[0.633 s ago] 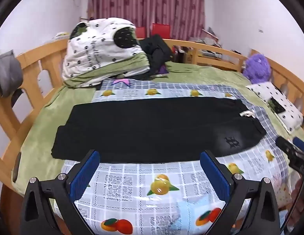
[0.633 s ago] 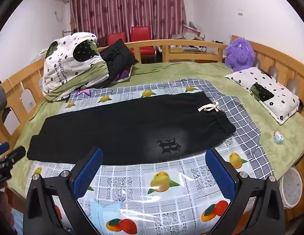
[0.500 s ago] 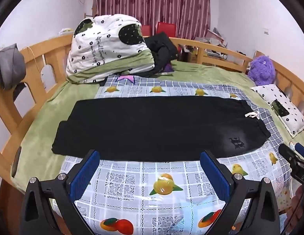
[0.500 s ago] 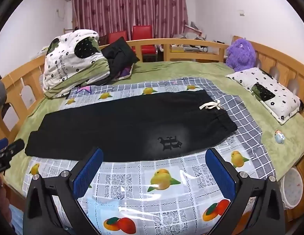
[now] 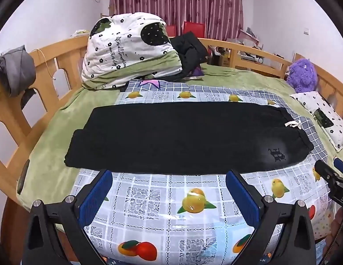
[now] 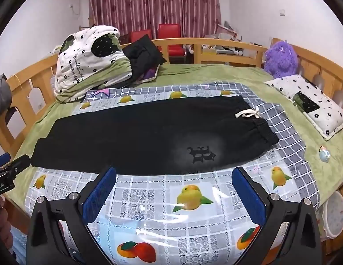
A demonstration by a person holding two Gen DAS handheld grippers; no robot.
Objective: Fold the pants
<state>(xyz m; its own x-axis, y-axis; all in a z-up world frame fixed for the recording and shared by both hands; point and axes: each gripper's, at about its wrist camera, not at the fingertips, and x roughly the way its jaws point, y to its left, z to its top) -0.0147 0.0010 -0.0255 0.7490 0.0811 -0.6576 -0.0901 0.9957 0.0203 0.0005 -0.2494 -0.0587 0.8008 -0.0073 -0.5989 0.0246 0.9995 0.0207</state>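
The black pants lie flat on the fruit-print plastic sheet that covers the middle of the bed. The long axis runs across the bed, parallel to its near edge. The leg cuffs point to the left side rail. The waistband, with its white drawstring, points to the right side rail. An embroidered emblem sits on the near panel close to the waistband.

Left tongs: released, blue pads fully spread, nothing between them. They hover above the sheet just short of the near long edge of the pants, over the leg half. The cuffs lie ahead and to the left of these tongs.

Right tongs: released, pads fully spread, nothing between them. They are pitched down toward the bed and hover just short of the same near edge, at the waist half. The emblem lies straight ahead. The waistband lies ahead and to the right.

Governing relation: the garment lies directly ahead of both tongs, broadside on. The left hand is nearer the cuffs and the right hand is nearer the waistband. No fold is visible yet. A probable first step is that each tongs grips its own end.

Beyond the pants, a rolled quilt stands at the far left corner. A purple plush toy and a pillow lie along the right rail, well apart from the work area.
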